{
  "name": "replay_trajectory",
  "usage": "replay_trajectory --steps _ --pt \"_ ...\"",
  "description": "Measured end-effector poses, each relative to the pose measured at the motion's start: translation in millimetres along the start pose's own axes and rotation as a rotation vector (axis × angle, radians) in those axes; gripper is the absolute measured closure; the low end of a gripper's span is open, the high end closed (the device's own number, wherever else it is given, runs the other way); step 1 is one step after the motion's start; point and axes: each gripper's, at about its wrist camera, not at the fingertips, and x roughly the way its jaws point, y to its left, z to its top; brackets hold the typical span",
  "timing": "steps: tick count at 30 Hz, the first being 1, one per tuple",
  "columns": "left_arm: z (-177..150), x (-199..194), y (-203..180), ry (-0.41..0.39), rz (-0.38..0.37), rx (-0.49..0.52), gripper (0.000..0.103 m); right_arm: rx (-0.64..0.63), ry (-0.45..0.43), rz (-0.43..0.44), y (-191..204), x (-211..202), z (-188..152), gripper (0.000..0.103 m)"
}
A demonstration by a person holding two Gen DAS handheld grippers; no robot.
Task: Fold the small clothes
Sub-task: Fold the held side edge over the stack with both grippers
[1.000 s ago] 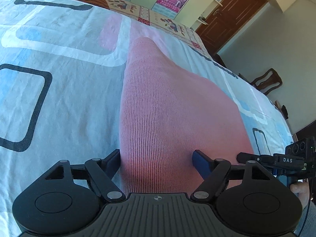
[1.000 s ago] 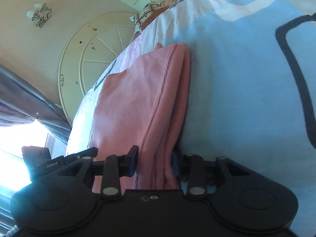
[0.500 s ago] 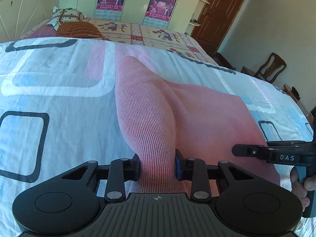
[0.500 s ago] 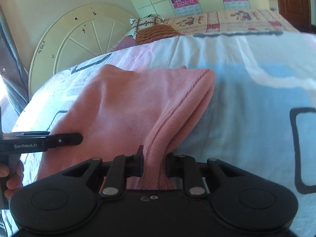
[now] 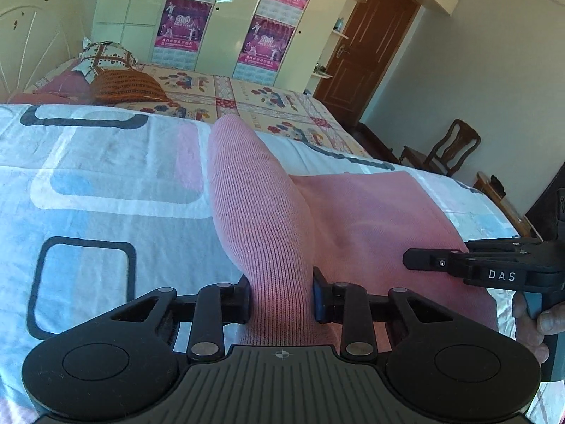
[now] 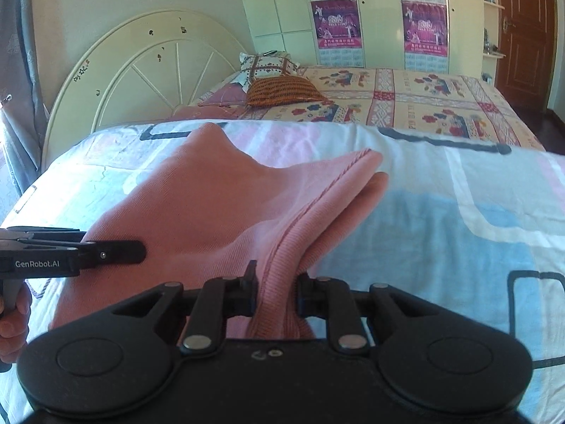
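**Both grippers hold the near edge**

Left gripper [image 5: 281, 295] clamps 1 near corner of the pink knit garment [image 5: 370, 219], right gripper [image 6: 274, 291] the other. It stretches away from both across the bedspread [image 5: 106, 183], ready to fold forward.

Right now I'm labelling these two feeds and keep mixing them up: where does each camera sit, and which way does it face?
Left wrist: sits on the left gripper, looking along its fingers across the bed toward the door; the right gripper and a hand show at right.
Right wrist: sits on the right gripper, facing the headboard; the left gripper shows at left.
Shared: the pink garment, clamped in both grippers, and the orange cushion.
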Motion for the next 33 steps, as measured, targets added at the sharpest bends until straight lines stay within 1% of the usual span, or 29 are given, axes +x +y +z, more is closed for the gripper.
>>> replay_trajectory --steps 6,10,14,17,18,19,20,21,22,23,25,26,27,28,29,30,31,33 --pt "-1 -34 60 -0.012 0.017 -0.011 0.072 -0.014 -0.008 0.007 58 22 9 0.085" --pt "-9 -54 109 -0.007 0.036 -0.046 0.072 -0.017 0.001 0.038 97 46 13 0.085" --pt "-21 -66 157 0.009 0.048 -0.079 0.072 -0.024 0.023 0.068 135 71 12 0.085" --pt "-30 -69 188 0.032 0.046 -0.097 0.072 -0.004 0.050 0.086 153 86 6 0.085" --pt "-35 -68 199 0.046 0.045 -0.111 0.072 0.006 0.068 0.093 157 94 4 0.085" --pt "-40 -65 209 0.056 0.045 -0.135 0.069 0.012 0.080 0.092 158 101 1 0.085" --pt "-47 -61 219 0.063 0.043 -0.167 0.061 0.024 0.093 0.075 159 109 -4 0.084" --pt "-52 -58 227 0.063 0.040 -0.195 0.057 0.048 0.116 0.065 158 117 -9 0.084" --pt "-55 -57 232 0.053 0.035 -0.213 0.048 0.073 0.136 0.058 153 124 -15 0.083" --pt "-59 -57 235 0.046 0.030 -0.225 0.044 0.094 0.138 0.057 148 128 -21 0.082" --pt "-60 -55 237 0.047 0.022 -0.236 0.042 0.126 0.124 0.072 142 127 -25 0.081" --pt "-59 -55 237 0.044 0.017 -0.231 0.042 0.130 0.122 0.072 141 124 -25 0.079" --pt "-56 -59 236 0.029 0.022 -0.216 0.042 0.125 0.118 0.067 144 121 -23 0.074" --pt "-53 -67 238 0.000 0.024 -0.204 0.042 0.120 0.112 0.054 144 116 -21 0.068" --pt "-48 -69 239 -0.023 0.018 -0.201 0.042 0.119 0.088 0.024 146 109 -20 0.056" --pt "-40 -69 243 -0.037 0.009 -0.203 0.042 0.128 0.049 0.017 143 104 -16 0.049" --pt "-32 -64 246 -0.042 0.015 -0.208 0.042 0.150 0.017 0.020 137 101 -12 0.050" --pt "-18 -52 252 -0.035 0.006 -0.222 0.042 0.198 0.016 -0.004 127 106 -1 0.054"
